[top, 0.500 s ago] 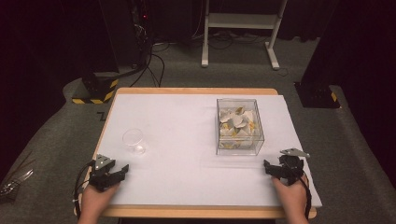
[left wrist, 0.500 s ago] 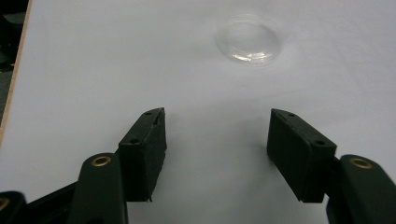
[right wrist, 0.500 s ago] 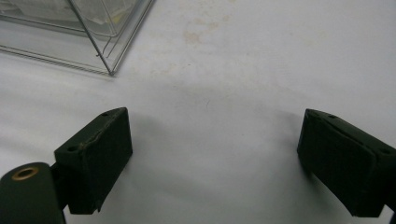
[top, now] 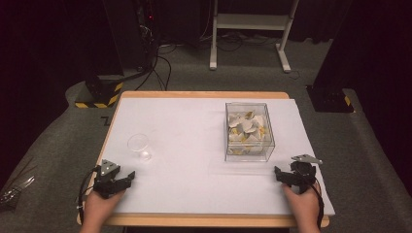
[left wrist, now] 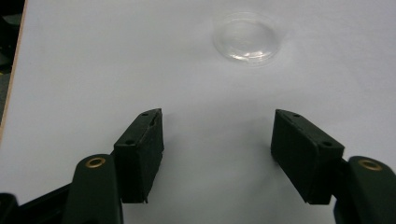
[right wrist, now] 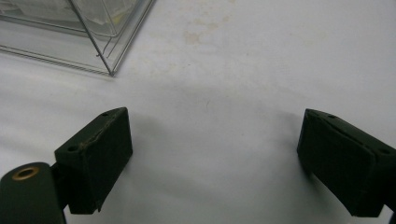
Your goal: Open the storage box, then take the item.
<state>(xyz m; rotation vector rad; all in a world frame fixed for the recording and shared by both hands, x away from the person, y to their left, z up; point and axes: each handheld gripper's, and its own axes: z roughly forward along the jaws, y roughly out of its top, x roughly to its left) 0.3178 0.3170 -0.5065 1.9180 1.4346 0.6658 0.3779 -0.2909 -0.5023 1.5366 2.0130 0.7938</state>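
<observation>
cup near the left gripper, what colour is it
Clear and colourless: the cup shows best in the left gripper view.

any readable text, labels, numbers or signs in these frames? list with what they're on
None readable.
A dark mark, perhaps a letter, on the floor mat at the table's far left corner: half hidden, cannot tell.
Clear cup, clear box, left gripper and right gripper: no print visible.

Both hands rest low and well apart, left claw (top: pixel 127 175) and right claw (top: pixel 279 173) gaping wide, nothing between.
</observation>
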